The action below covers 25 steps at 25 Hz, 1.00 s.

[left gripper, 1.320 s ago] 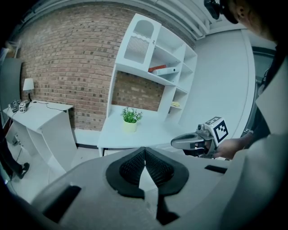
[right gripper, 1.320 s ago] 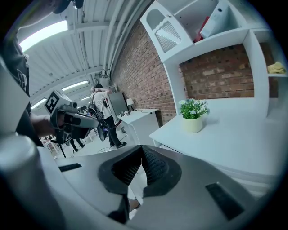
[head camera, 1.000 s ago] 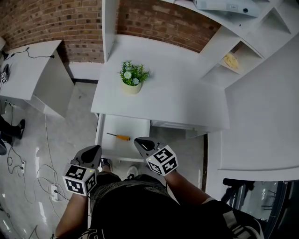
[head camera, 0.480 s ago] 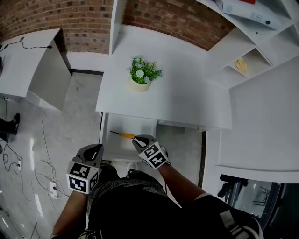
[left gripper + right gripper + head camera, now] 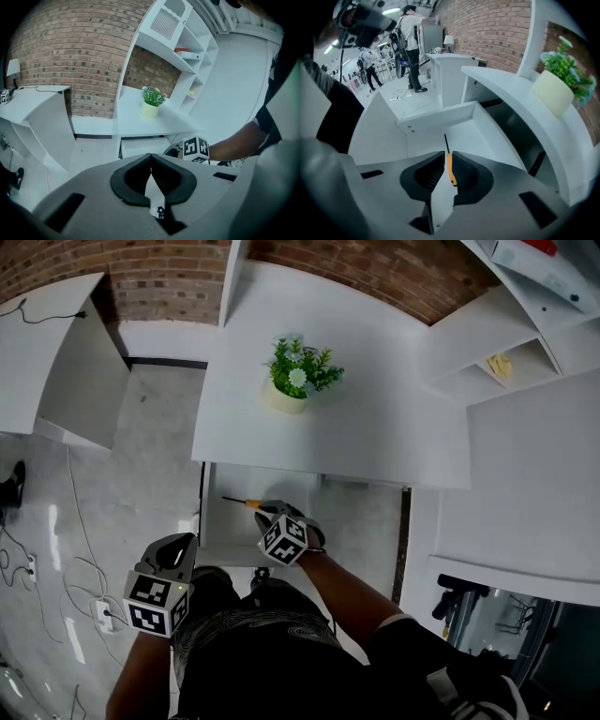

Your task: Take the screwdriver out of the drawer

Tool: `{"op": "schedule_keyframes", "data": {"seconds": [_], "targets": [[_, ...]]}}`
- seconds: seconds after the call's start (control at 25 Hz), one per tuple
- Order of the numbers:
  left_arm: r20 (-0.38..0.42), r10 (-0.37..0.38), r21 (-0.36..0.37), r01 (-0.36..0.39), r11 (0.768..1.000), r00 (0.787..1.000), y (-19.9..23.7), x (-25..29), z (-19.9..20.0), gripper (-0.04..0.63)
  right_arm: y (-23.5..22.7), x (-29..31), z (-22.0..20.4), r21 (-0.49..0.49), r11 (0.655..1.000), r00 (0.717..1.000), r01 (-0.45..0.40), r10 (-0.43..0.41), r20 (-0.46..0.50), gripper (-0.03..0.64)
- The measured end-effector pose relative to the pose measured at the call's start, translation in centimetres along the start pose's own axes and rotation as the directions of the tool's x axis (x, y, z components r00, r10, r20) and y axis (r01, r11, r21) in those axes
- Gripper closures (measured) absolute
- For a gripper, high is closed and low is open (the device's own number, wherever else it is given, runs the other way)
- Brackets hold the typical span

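Screwdriver: smooth orange handle, thin dark shaft, lying flat on the floor of the open white drawer. Right gripper has its ribbed black fingers pinched narrow on the handle. Only its own view shows that; in the head view its marker cube covers the grip. Left gripper: fingers tip to tip, nothing between, low at the person's side. 1 s ago the right gripper hung short of the drawer front; now it's inside. Beyond: matte white desk, potted plant.
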<state>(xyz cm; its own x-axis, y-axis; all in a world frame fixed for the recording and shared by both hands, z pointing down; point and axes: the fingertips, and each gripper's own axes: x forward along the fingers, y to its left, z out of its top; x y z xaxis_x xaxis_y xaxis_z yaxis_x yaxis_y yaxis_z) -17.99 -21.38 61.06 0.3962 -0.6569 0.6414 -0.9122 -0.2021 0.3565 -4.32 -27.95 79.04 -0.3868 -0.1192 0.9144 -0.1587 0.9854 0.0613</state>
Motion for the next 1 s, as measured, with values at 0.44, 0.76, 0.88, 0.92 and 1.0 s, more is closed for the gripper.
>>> {"op": "schedule_keyframes", "data": {"seconds": [0.44, 0.76, 0.88, 0.92, 1.0], "targets": [[-0.07, -0.039, 0.014, 0.04, 0.999, 0.997, 1.9, 2.6, -1.7, 0.577, -0.3, 7.8, -3.5, -0.103, 0.992, 0.98, -0.067, 0.046, -0.193, 0.554], [-0.082, -0.027, -0.028, 0.024, 0.999, 0.996, 3.7, 3.1, -2.3, 0.577, -0.1, 10.6, -3.7, -0.155, 0.982, 0.967, -0.108, 0.068, -0.245, 0.543], [-0.085, -0.026, -0.039, 0.023, 0.999, 0.996, 3.9, 3.2, -2.4, 0.577, -0.2, 11.3, -4.1, -0.156, 0.982, 0.962, -0.108, 0.063, -0.267, 0.538], [-0.086, -0.027, -0.042, 0.024, 0.999, 0.996, 3.8, 3.2, -2.5, 0.577, -0.2, 11.4, -4.3, -0.159, 0.981, 0.959, -0.11, 0.063, -0.276, 0.538], [-0.086, -0.03, -0.046, 0.026, 0.999, 0.996, 3.8, 3.1, -2.6, 0.577, -0.2, 11.7, -4.4, -0.165, 0.98, 0.956, -0.112, 0.061, -0.288, 0.531]]}}
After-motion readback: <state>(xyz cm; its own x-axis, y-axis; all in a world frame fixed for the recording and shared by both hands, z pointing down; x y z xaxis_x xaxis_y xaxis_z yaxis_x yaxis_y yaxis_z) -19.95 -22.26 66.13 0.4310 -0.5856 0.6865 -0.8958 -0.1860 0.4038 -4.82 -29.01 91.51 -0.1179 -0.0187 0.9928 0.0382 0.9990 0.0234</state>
